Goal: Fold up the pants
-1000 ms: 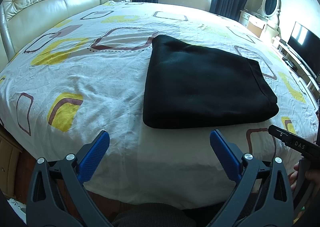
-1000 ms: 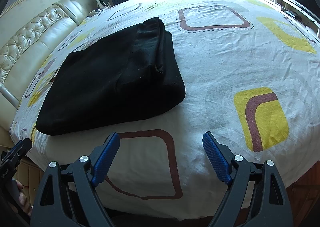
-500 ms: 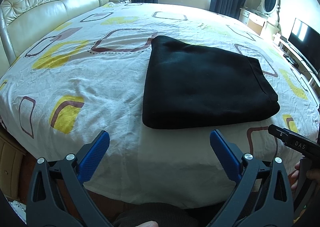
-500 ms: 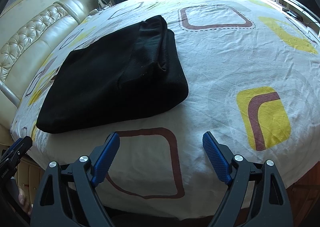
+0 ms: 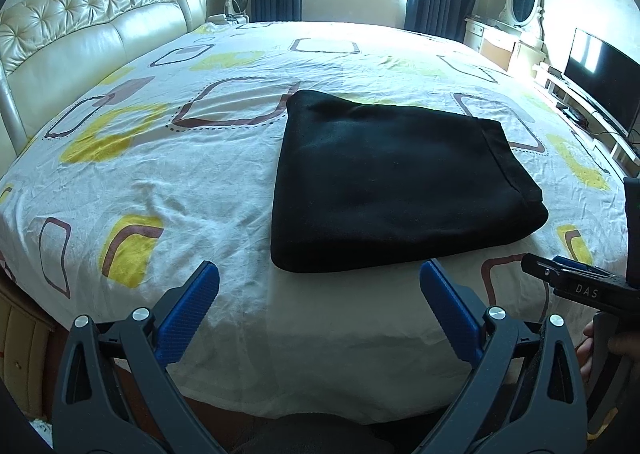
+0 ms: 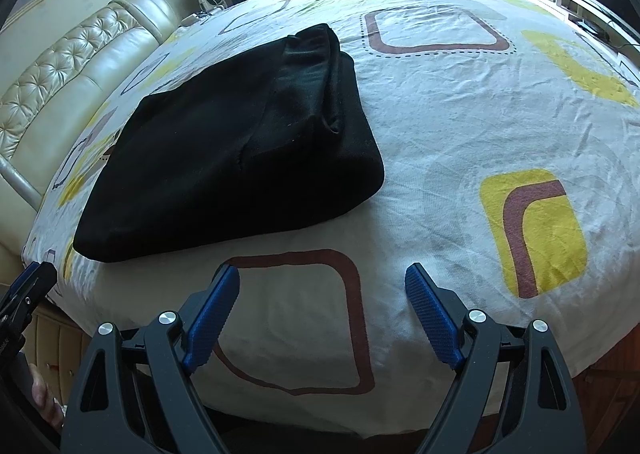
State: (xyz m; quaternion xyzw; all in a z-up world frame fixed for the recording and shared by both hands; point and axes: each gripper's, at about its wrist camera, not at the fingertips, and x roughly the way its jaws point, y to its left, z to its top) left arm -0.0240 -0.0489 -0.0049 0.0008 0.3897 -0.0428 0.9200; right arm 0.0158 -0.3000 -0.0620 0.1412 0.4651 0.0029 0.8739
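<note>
Left wrist view, folded black fabric pants point(image 5: 396, 185) flat on white patterned bed sheet point(image 5: 180, 173) near its front edge, left gripper point(image 5: 319, 286) fingers wide and empty, right gripper point(image 6: 322, 290) likewise spread, holding nothing

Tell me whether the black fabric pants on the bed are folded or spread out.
Folded. The black fabric pants lie as one compact rectangle with stacked layers showing at the edge, on the patterned bedsheet.

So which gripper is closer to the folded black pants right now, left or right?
Left, narrowly. The left gripper hangs open just short of the pants' near edge, squarely facing them. The right gripper is open too, with the pants off to its left.
</note>
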